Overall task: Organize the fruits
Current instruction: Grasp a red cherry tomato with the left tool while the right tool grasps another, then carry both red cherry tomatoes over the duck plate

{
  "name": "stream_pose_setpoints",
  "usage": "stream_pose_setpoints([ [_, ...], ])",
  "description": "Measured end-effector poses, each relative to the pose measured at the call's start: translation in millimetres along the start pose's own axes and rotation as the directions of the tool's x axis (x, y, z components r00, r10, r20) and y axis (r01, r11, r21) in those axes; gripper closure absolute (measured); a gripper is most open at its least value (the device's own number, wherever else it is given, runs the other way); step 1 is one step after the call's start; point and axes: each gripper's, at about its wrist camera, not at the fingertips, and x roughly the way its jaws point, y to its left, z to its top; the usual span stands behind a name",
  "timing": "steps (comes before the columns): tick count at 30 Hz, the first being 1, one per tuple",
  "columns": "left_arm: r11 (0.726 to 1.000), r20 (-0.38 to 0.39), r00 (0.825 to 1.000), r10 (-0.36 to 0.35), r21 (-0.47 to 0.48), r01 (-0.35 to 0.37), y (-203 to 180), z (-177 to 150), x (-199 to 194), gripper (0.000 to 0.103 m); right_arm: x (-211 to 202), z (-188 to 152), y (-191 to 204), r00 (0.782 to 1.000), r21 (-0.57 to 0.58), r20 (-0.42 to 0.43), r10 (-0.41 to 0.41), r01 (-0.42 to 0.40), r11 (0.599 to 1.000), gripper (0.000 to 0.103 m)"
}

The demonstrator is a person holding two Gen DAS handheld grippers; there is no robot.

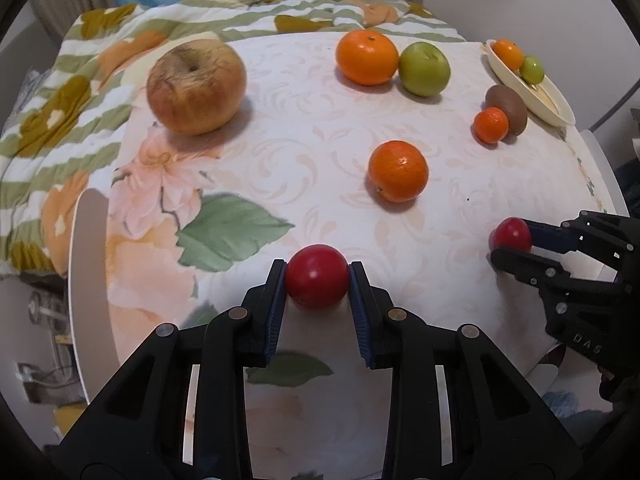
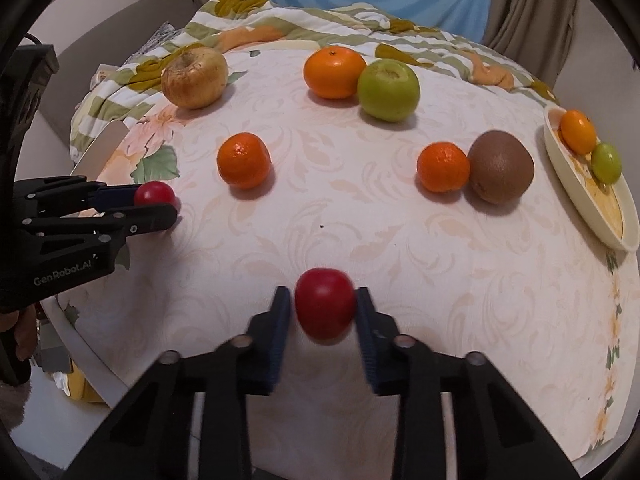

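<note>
Two small red fruits lie near the front of the cloth-covered table. My left gripper (image 1: 317, 270) is shut on one red fruit (image 1: 317, 280), its blue pads pressing both sides. My right gripper (image 2: 323, 296) is shut on the other red fruit (image 2: 325, 308). In the left wrist view the right gripper (image 1: 512, 240) comes in from the right with its red fruit (image 1: 511, 233). The right wrist view shows the left gripper (image 2: 156, 202) at the left edge, holding its red fruit (image 2: 154, 193). Whether either fruit is lifted off the cloth I cannot tell.
A cream plate (image 2: 580, 208) at the right edge holds a small orange (image 2: 577, 130) and a small green fruit (image 2: 606, 162). On the cloth lie a large yellowish apple (image 2: 195, 78), an orange (image 2: 334, 72), a green apple (image 2: 388, 90), a kiwi (image 2: 501, 166) and two mandarins (image 2: 243, 160) (image 2: 443, 167).
</note>
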Motion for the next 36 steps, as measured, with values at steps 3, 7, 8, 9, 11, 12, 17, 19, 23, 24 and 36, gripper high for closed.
stream_pose_setpoints([
  [3, 1.0, 0.004, 1.0, 0.007, -0.022, -0.007, 4.0, -2.6, -5.0, 0.065, -4.7, 2.5, -0.3, 1.0, -0.003, 0.014, 0.008, -0.008, 1.0, 0.076],
  [7, 0.999, 0.015, 1.0, 0.009, -0.051, -0.008, 6.7, -4.0, -16.0, 0.065, -13.3, 5.2, 0.1, 0.999, -0.008, 0.032, 0.014, -0.013, 1.0, 0.076],
  [8, 0.998, 0.019, 1.0, 0.012, -0.055, -0.011, 6.8, -4.0, -19.7, 0.065, -15.5, 5.6, 0.2, 0.999, -0.008, 0.036, 0.015, -0.014, 1.0, 0.076],
  [9, 0.998, 0.022, 1.0, 0.014, -0.059, -0.012, 6.3, -3.3, -22.7, 0.065, -18.1, 6.0, 0.3, 0.999, -0.009, 0.041, 0.016, -0.015, 1.0, 0.076],
  [11, 0.998, 0.036, 0.999, 0.018, -0.068, -0.015, 4.9, -2.0, -32.8, 0.065, -25.9, 7.6, 0.5, 0.998, -0.012, 0.057, 0.014, -0.014, 1.0, 0.076],
  [12, 0.997, 0.043, 0.999, 0.02, -0.071, -0.017, 3.5, -0.8, -37.8, 0.065, -31.1, 8.5, 0.3, 0.998, -0.013, 0.068, 0.012, -0.011, 1.0, 0.076],
  [17, 0.996, 0.08, 0.996, 0.033, -0.085, -0.026, -4.0, 5.3, -61.5, 0.065, -59.1, 13.5, -5.1, 0.993, -0.012, 0.119, 0.005, -0.004, 1.0, 0.076],
  [19, 0.996, 0.096, 0.995, 0.035, -0.088, -0.027, -9.4, 10.7, -70.2, 0.065, -70.4, 14.7, -10.5, 0.99, -0.006, 0.139, 0.001, 0.0, 1.0, 0.076],
  [23, 0.996, 0.134, 0.99, 0.033, -0.09, -0.021, -22.9, 22.6, -89.7, 0.065, -95.7, 16.2, -28.4, 0.983, 0.019, 0.18, -0.018, 0.015, 1.0, 0.076],
  [24, 0.996, 0.149, 0.988, 0.032, -0.089, -0.019, -29.5, 27.6, -96.3, 0.065, -100.5, 17.2, -32.4, 0.982, 0.024, 0.187, -0.023, 0.018, 1.0, 0.076],
  [36, 0.997, 0.254, 0.967, 0.006, -0.071, 0.012, -125.3, 88.0, -126.7, 0.065, -159.5, 21.5, -127.3, 0.961, 0.063, 0.267, -0.072, 0.057, 0.996, 0.076],
])
